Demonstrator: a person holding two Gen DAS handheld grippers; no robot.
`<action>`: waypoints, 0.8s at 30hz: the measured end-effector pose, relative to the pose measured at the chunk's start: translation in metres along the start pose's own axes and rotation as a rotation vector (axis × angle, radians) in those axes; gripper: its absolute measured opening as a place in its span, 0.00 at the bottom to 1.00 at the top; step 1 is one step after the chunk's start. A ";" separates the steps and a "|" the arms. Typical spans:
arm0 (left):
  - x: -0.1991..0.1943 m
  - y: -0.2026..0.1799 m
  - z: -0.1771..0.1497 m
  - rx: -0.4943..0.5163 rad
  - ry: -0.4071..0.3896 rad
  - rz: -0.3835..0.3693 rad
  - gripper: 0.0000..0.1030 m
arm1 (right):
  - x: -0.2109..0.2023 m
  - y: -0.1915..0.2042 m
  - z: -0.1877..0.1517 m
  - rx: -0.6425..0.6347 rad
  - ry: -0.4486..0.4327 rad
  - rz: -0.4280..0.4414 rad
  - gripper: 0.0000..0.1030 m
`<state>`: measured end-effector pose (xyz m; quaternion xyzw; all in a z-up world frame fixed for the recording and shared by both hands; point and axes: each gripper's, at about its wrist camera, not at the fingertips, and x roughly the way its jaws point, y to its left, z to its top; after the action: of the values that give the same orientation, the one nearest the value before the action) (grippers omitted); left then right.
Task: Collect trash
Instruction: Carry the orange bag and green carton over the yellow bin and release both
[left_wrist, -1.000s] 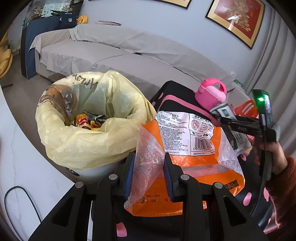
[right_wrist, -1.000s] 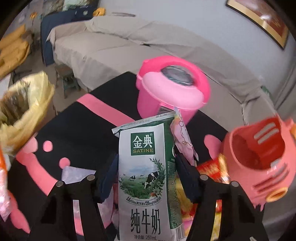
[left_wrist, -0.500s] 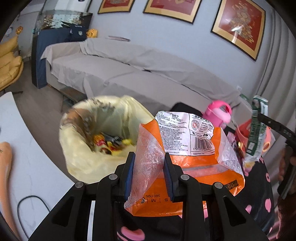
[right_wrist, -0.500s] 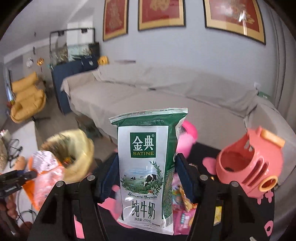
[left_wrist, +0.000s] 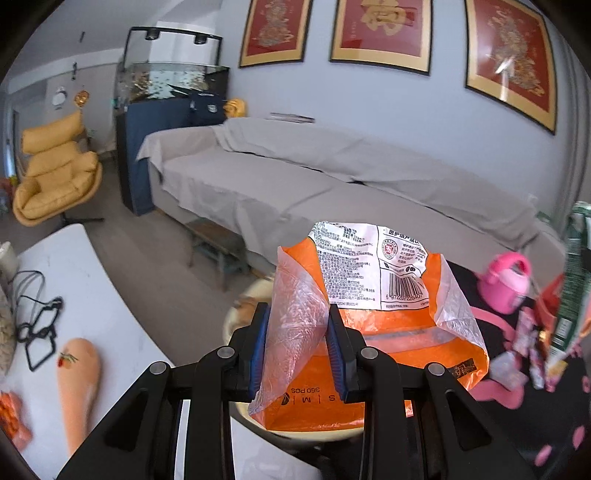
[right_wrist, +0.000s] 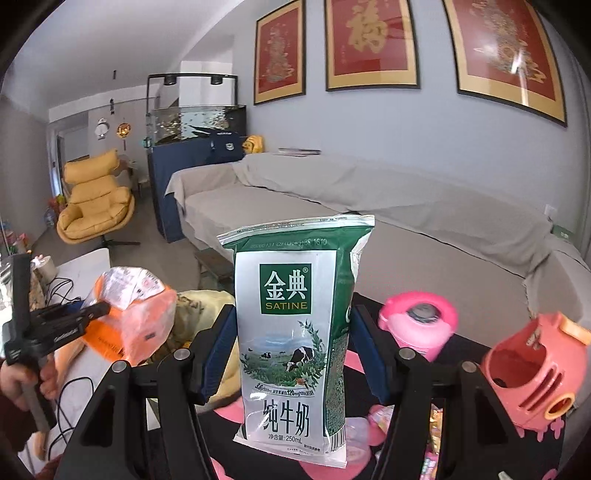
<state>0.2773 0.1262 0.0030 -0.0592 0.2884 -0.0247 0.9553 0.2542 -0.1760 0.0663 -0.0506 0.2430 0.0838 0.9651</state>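
1. A crinkled orange-and-clear plastic packet with a white printed label (left_wrist: 369, 332) is clamped by a thin clear flap between the blue pads of the left gripper (left_wrist: 297, 347). If the film slides, the packet could be dropped short of the bin.
2. A green-and-white soft milk pouch (right_wrist: 295, 332) is held upright across its middle by the right gripper (right_wrist: 291, 354), jaws closed on its sides. Any leftover liquid could be squeezed out.
3. The yellow plastic bin liner (right_wrist: 199, 310) is seen low and left of the pouch, largely hidden behind both items. A release misjudged for lack of sight could land on the white table (left_wrist: 96, 295) or the floor.
4. The two grippers are carried close together; a collision near the bin mouth could be caused.
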 end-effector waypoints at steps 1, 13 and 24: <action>0.005 0.003 0.001 0.000 0.001 0.009 0.30 | 0.002 0.003 0.001 -0.003 0.001 0.004 0.57; 0.059 0.021 -0.011 -0.040 0.058 0.065 0.30 | 0.025 0.020 -0.004 -0.016 0.032 0.036 0.57; 0.099 0.011 -0.009 -0.070 0.112 -0.023 0.60 | 0.043 0.011 -0.015 0.014 0.083 0.042 0.57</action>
<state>0.3547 0.1286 -0.0599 -0.0945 0.3416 -0.0290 0.9346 0.2827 -0.1610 0.0318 -0.0421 0.2844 0.1003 0.9525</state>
